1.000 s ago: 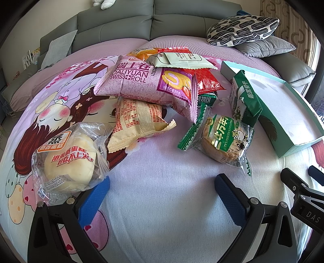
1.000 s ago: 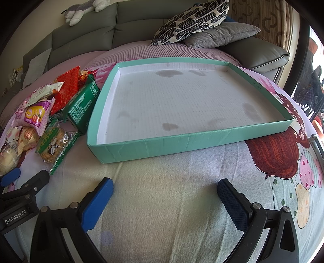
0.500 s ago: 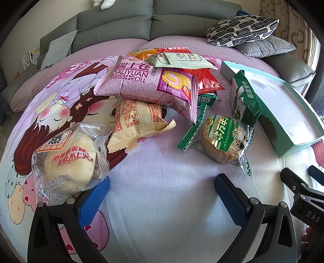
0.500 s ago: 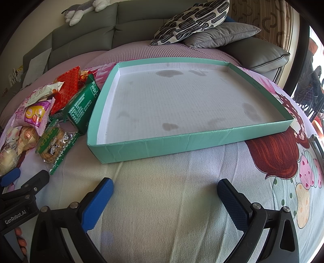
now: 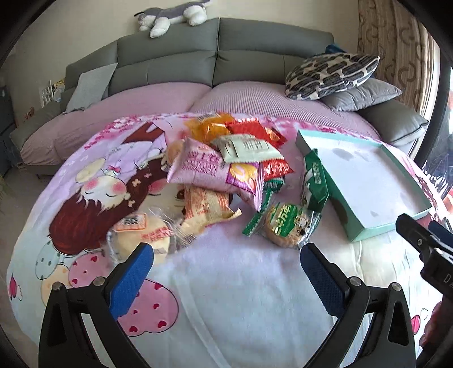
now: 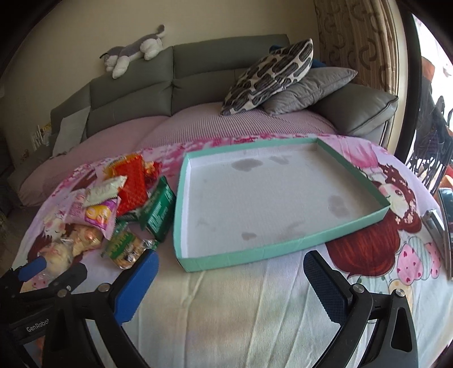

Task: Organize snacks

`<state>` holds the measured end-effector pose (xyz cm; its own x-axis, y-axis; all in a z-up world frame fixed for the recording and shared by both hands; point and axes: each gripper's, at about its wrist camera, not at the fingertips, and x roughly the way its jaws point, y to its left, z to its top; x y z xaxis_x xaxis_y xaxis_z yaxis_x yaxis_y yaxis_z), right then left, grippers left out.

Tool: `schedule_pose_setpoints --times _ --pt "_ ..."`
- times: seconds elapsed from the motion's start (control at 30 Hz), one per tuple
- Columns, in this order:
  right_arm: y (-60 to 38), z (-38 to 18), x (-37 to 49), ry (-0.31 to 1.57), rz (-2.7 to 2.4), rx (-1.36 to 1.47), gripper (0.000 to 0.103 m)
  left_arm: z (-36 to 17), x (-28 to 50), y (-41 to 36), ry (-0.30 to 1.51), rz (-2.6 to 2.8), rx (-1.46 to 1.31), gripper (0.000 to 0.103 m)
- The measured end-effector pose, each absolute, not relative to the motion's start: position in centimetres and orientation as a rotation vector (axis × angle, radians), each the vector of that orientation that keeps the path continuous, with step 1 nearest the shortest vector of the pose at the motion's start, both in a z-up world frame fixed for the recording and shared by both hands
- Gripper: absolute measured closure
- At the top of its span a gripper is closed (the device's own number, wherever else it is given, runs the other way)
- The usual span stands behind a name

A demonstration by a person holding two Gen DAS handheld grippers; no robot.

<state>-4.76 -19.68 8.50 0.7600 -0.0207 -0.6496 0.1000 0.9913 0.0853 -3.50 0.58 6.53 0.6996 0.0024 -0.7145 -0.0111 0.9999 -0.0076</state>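
Nearest me, my left gripper point(image 5: 226, 256) hangs with its jaws spread wide and nothing between them, above the cartoon-print blanket point(image 5: 240, 297); my right gripper point(image 6: 230, 266) is just as wide and bare.

Just past the left fingers lie the bun in clear wrap point(image 5: 141, 235) on the left and the round green-label cake point(image 5: 286, 228) to the right. Behind them the pile builds: a cream packet point(image 5: 206, 206), the pink Swiss-roll bag point(image 5: 209, 169), a green pack point(image 5: 314, 181) leaning on the tray wall, then red and orange packets at the far end. Right of the pile sits the teal tray point(image 6: 254, 256), holding nothing.

I judge nothing is sorted yet; I am at the first pick. The next move calls for lowering the left jaws around a near, free-lying snack, probably the round cake, then carrying it right into the tray.

Compared with half a second ago, both cameras have risen and pulled back; the sofa and plush toy point(image 5: 172, 17) now show, and the snacks have not moved.
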Motion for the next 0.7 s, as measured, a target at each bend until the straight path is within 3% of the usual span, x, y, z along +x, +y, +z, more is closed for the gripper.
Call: schedule_pose_setpoints --times 0.2,0.5,0.7 --pt "-17.4 11.4 -4.0 0.667 0.042 0.117 0.0 8.9 -3.0 2.7 0.785 0.103 0.025 0.0" --pt "-11.5 8.5 -0.8 0.806 0.159 0.063 0.0 7.7 -1.1 7.6 0.907 0.175 -0.067 0.0" --pt "-8.9 5.4 1.2 0.896 0.192 0.016 0.012 5.2 0.8 8.5 0.997 0.179 -0.127 0.0"
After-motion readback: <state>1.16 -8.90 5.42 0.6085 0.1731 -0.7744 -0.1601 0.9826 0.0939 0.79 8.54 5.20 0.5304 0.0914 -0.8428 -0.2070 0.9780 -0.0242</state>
